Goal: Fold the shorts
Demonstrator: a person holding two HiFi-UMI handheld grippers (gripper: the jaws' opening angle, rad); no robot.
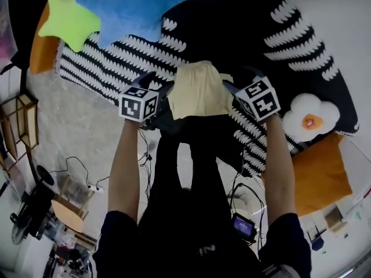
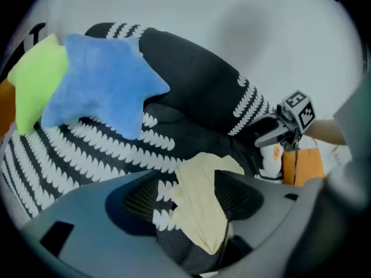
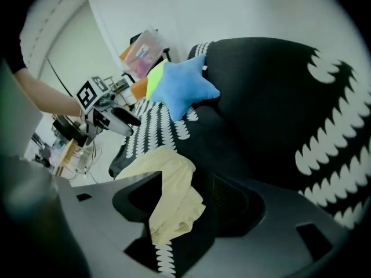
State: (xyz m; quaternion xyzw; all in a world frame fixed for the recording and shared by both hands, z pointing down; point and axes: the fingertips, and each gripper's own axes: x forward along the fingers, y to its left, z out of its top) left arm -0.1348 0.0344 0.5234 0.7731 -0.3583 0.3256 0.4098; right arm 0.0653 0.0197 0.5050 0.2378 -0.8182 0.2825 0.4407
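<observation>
1. Grey plastic jaws on my left gripper [image 2: 190, 197] stand apart. A fold of the pale yellow shorts [image 1: 200, 90] lies loose between them, and I see no pad pressing on it.
2. My right gripper [image 3: 186, 204] reads the same: jaws apart, with the other side of the cloth draped between them and nothing clamped.
3. Between the two grippers, the shorts sit bunched in a heap at the near edge of the black-and-white patterned blanket [image 1: 110, 68].
4. Off to the right lies an orange cushion [image 1: 319, 175], and just beyond it a fried-egg cushion [image 1: 307, 117] rests at the blanket's edge.
5. At the far left, a blue star cushion [image 1: 130, 7] overlaps a green star cushion [image 1: 66, 19].
</observation>
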